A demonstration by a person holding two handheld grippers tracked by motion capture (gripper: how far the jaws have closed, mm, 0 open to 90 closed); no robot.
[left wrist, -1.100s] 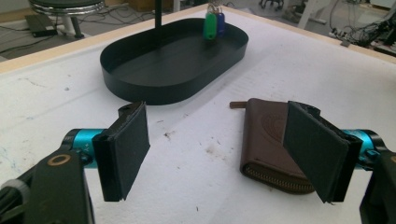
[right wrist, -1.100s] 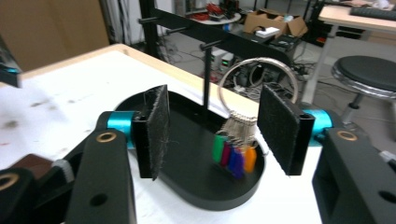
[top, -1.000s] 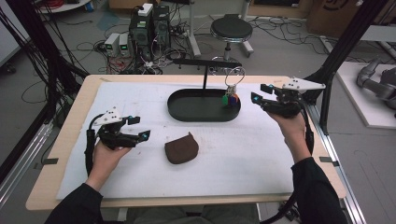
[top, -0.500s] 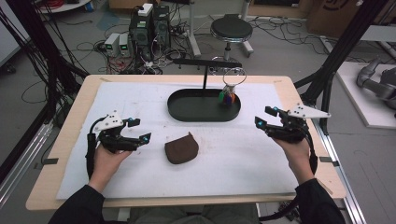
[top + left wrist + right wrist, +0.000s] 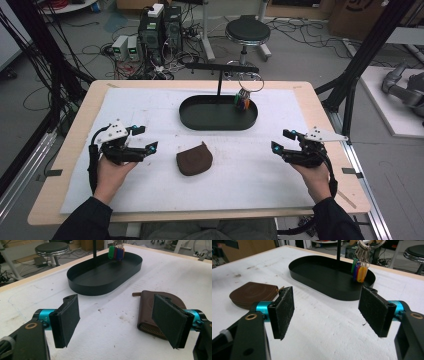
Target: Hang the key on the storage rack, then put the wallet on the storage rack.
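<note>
A brown zip pouch (image 5: 194, 159) lies flat on the white mat in front of a black oval tray (image 5: 218, 120). A bunch of keys with coloured tags (image 5: 243, 100) hangs from a black stand at the tray's right end. My left gripper (image 5: 146, 138) rests open just left of the pouch; in the left gripper view the pouch (image 5: 147, 307) lies behind the right jaw. My right gripper (image 5: 281, 140) is low over the mat at the right. Its jaws have just been opening, with nothing between them. In the right gripper view (image 5: 328, 310) it faces the tray (image 5: 332, 290) and tags (image 5: 359, 271).
The white mat (image 5: 250, 170) covers most of the wooden table. Behind the table stand a round stool (image 5: 247, 31), computer boxes and many floor cables. Black frame posts rise beside both table ends.
My right gripper has drawn away from the key bunch at the tray, sinking toward the near right of the mat, and its jaws are wider. The left gripper has hardly moved.
</note>
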